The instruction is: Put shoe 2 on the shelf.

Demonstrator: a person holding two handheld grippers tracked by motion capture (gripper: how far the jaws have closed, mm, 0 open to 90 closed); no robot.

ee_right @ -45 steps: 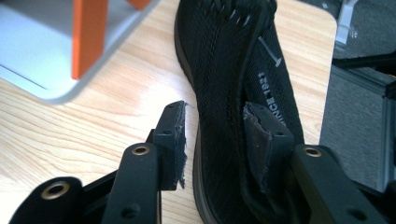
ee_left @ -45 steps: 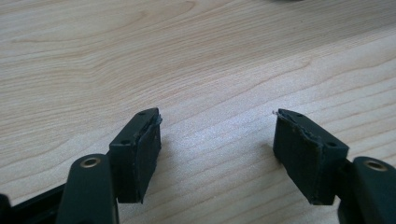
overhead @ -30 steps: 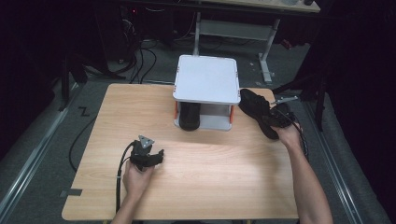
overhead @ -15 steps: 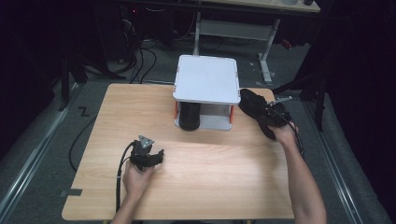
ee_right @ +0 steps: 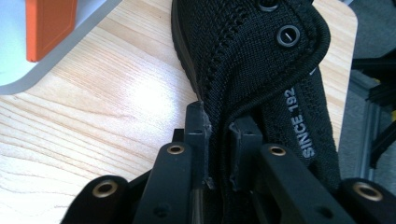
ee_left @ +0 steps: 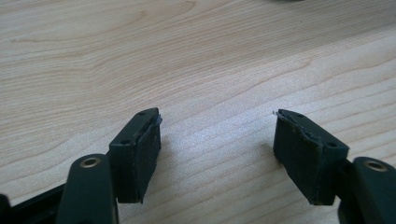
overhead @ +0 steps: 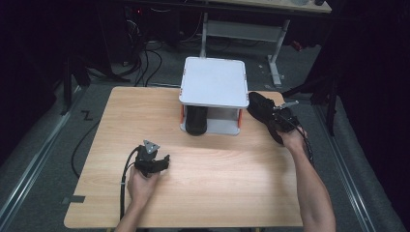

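1 black knit shoe (ee_right: pixel 261 60), far right, pinched at its collar by right gripper (ee_right: pixel 219 130), jaws just closing. 1 black shoe (overhead: pixel 196 121) under 1 white shelf (overhead: pixel 213 82). Left gripper (ee_left: pixel 217 140): spread, empty, near left on 1 wooden table (overhead: pixel 227 179).

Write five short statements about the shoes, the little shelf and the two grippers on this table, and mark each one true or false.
1. The right gripper is clamped on the knit side of a black shoe. True; its jaws have just been closing on that fabric.
2. The left gripper holds a shoe. False; its jaws stand open over bare wooden table.
3. A second black shoe sits under the top of the white shelf. True.
4. The gripped shoe lies left of the shelf in the high view. False; it is at the shelf's right side.
5. The shelf has orange parts. True.
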